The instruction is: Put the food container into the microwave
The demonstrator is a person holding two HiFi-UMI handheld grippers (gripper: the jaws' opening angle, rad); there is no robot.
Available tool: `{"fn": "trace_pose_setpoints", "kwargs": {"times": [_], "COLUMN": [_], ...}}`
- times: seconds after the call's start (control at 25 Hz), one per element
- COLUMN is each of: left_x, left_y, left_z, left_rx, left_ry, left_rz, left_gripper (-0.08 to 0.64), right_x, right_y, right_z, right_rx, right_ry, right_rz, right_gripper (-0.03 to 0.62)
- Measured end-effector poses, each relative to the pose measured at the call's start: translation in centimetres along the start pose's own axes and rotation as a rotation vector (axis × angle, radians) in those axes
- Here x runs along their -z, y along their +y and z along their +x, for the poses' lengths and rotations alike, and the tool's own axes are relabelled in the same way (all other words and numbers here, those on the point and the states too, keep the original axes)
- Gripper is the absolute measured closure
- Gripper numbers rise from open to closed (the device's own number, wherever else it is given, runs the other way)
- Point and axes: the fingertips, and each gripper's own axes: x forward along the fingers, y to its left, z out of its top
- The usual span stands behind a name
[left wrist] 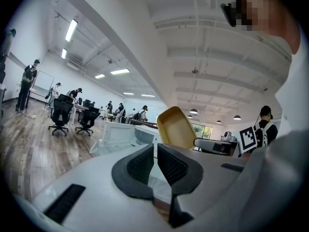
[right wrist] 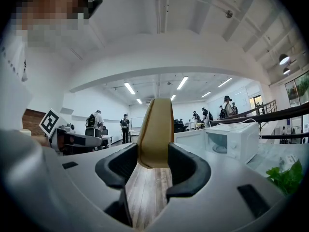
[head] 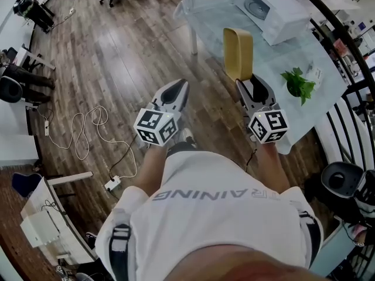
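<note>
At upper right of the head view, the right gripper [head: 251, 86] has its fingers clamped on the rim of the upright yellow container [head: 238, 52], near the microwave [head: 275, 10] on the bench [head: 272, 66]. The left gripper [head: 177, 90] is empty, its fingers nearly together. The container is probably light, stiff plastic, so the rim is a good place to hold it.

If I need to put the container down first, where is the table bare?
Bare table lies between the microwave and the green leaves, and along the near edge below the leaves. The far end is crowded by the microwave; a small card sits beside the leaves.
</note>
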Motion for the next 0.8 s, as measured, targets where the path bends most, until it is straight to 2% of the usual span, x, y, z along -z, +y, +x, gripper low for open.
{"fn": "trace_pose_setpoints", "kwargs": {"times": [0.28,0.8], "left_x": [-2.7,-4.4], "left_y": [4.7,13.3], "left_z": [3.6,6.3], "left_rx": [0.033,0.041], "left_ry": [-0.011,-0.004], "left_rz": [0.001,-0.048], "left_gripper": [0.509,0.509], "right_x": [-1.3,-1.0], "right_y": [-1.0,-0.2], "right_z": [5.7,14.7], "right_rx": [0.012,0.017], "right_ry": [0.0,0.042], "right_rz": [-0.015,-0.009], "right_gripper": [0.38,0.38]}}
